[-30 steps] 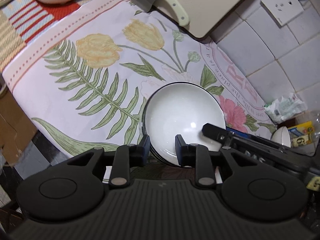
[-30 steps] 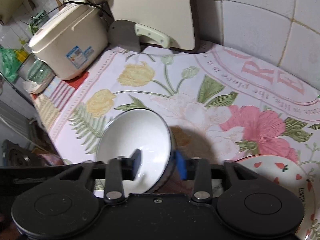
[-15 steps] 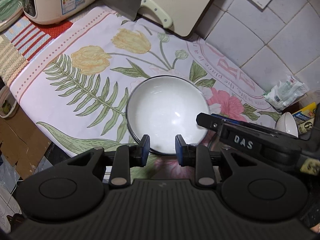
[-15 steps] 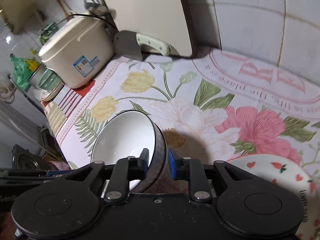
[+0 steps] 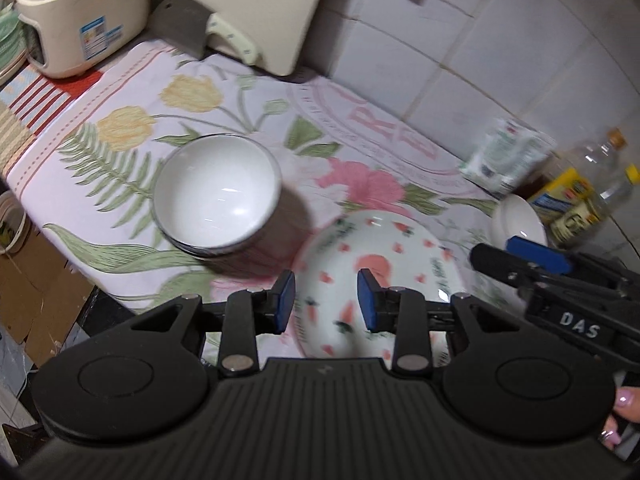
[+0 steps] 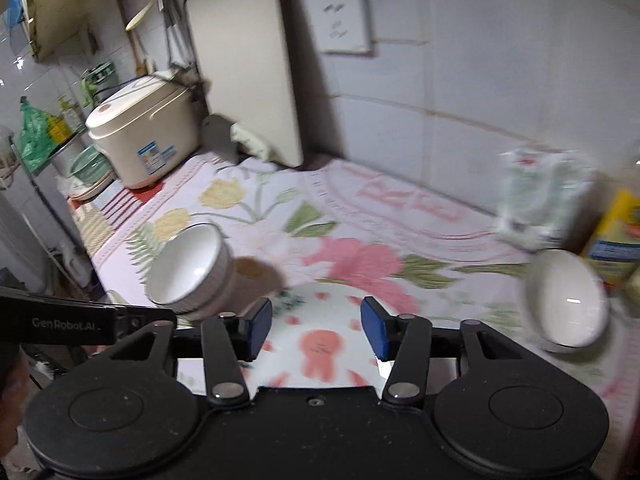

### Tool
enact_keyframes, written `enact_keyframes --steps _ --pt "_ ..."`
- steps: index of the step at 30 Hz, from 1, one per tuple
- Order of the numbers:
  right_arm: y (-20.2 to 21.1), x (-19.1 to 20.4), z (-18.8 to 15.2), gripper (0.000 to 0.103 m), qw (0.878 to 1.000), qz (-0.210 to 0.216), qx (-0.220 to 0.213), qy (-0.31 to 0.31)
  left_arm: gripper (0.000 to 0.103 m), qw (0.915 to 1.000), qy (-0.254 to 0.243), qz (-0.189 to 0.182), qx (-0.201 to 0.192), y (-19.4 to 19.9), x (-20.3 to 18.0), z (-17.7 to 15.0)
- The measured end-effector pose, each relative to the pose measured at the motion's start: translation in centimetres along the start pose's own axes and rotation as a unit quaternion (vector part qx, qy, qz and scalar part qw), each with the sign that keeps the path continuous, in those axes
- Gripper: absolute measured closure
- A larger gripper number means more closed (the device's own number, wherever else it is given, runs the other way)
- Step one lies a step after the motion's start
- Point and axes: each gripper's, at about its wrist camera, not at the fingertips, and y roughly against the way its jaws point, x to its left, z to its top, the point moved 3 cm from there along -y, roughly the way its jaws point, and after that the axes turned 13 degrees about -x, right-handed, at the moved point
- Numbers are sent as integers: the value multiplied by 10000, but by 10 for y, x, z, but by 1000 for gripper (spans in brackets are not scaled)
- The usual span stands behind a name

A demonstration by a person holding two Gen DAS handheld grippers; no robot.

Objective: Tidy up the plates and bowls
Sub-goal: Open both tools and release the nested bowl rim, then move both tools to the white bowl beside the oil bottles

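Sitting left of claws [image 5: 326,300]: bowl [image 5: 216,196]

The white bowl [image 5: 216,196] and strawberry-print plate [image 5: 376,256] look like glossy glazed ceramic. A matt floral cloth [image 5: 132,92] covers the surface. The wall tiles [image 5: 480,52] are smooth, the rice cooker [image 5: 76,20] smooth plastic.

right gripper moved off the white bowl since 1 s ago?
Yes. The right gripper, jaws just opened and empty, now frames the strawberry plate; the white bowl sits to its left, toward the rice cooker.
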Motion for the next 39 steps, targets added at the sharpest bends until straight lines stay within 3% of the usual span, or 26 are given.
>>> enact_keyframes --steps 7,20,24,30,39 --pt "63 -38 -4 34 9983 -494 -296 1 63 9987 -467 -204 -61 19 -55 -10" --pt "126 -100 -25 27 9888 -1304 -647 -331 55 9880 -1248 -907 65 21 -159 -31" --pt "125 -116 -37 13 9852 -1492 -755 -387 50 9866 -1252 -1045 64 6 -176 -33" --pt "100 -132 -58 13 9820 -1660 -748 -493 41 9863 -1182 -1154 12 -30 -192 -28" --pt "48 -152 -83 10 9775 -1745 -1152 -267 29 9812 -1294 -1423 -178 -85 -212 -33"
